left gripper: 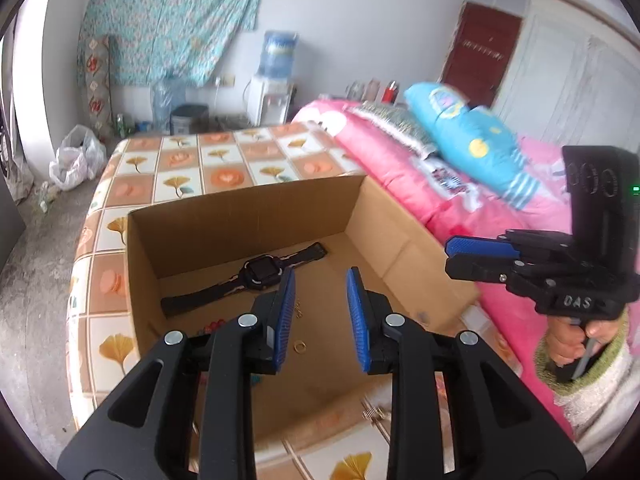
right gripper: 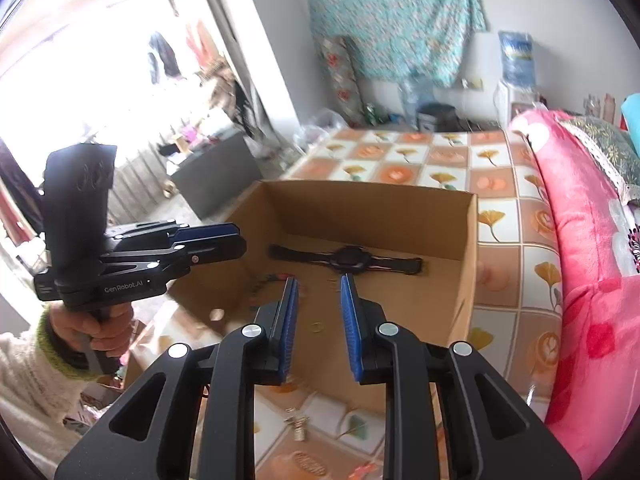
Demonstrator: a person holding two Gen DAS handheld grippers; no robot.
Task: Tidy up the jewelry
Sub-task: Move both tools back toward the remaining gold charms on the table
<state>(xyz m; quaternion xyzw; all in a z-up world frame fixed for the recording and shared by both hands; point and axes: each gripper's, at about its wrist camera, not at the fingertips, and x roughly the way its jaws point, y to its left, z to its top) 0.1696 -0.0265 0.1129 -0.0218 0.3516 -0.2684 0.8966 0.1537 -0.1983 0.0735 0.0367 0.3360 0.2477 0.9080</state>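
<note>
The open brown cardboard box [left gripper: 256,216] on the bed holds a black wristwatch [left gripper: 258,274] laid flat along its far wall, a small gold ring [left gripper: 299,346] and red beads [left gripper: 214,326] nearer. Above it, the left gripper [left gripper: 320,316] and right gripper [right gripper: 319,320] are narrowly parted, empty. The tiled-pattern bedsheet [left gripper: 224,160] lies bare beyond; a pink quilt [right gripper: 592,240] crowds one side.

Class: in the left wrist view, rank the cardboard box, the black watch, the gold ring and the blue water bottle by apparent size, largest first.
1. cardboard box
2. black watch
3. blue water bottle, though distance shrinks it
4. gold ring
</note>
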